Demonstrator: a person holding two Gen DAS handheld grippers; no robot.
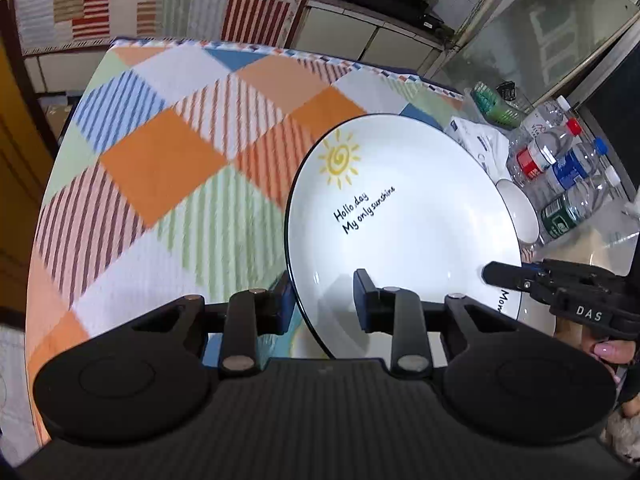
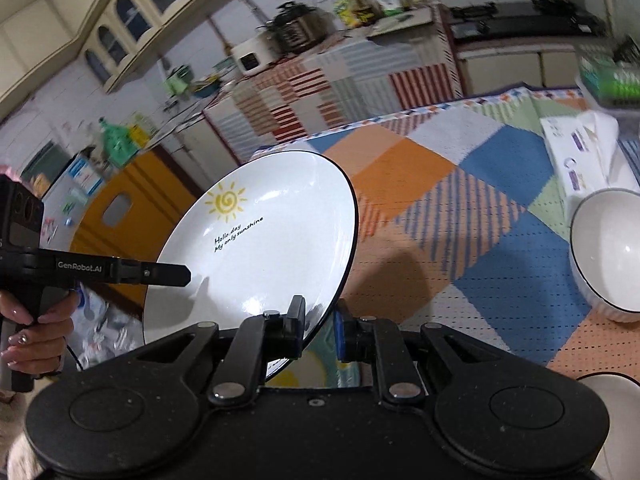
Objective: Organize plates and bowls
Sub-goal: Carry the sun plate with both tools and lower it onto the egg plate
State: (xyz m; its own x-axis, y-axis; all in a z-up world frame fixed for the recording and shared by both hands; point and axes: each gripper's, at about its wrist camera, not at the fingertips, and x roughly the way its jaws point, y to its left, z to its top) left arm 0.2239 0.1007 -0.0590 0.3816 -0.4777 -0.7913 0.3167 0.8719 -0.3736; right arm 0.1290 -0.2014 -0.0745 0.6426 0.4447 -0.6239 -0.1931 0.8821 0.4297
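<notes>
A white plate (image 1: 404, 216) with a black rim, a yellow sun and the words "Hollo day, My only sunshine" is held tilted above the checked tablecloth (image 1: 168, 160). My left gripper (image 1: 320, 300) is shut on its near-left rim. My right gripper (image 2: 320, 328) is shut on its near-right rim; the plate also shows in the right wrist view (image 2: 272, 240). Each gripper's finger reaches into the other's view, the right one (image 1: 504, 274) and the left one (image 2: 160, 272). A white bowl (image 2: 608, 248) stands on the cloth to the right. Another dish (image 1: 512, 300) lies under the plate.
Several water bottles (image 1: 560, 176), a green basket (image 1: 496, 106) and a white paper pack (image 2: 580, 152) sit at the table's right side. A further white rim (image 2: 612, 384) shows at the lower right. Kitchen counters and cabinets stand behind the table.
</notes>
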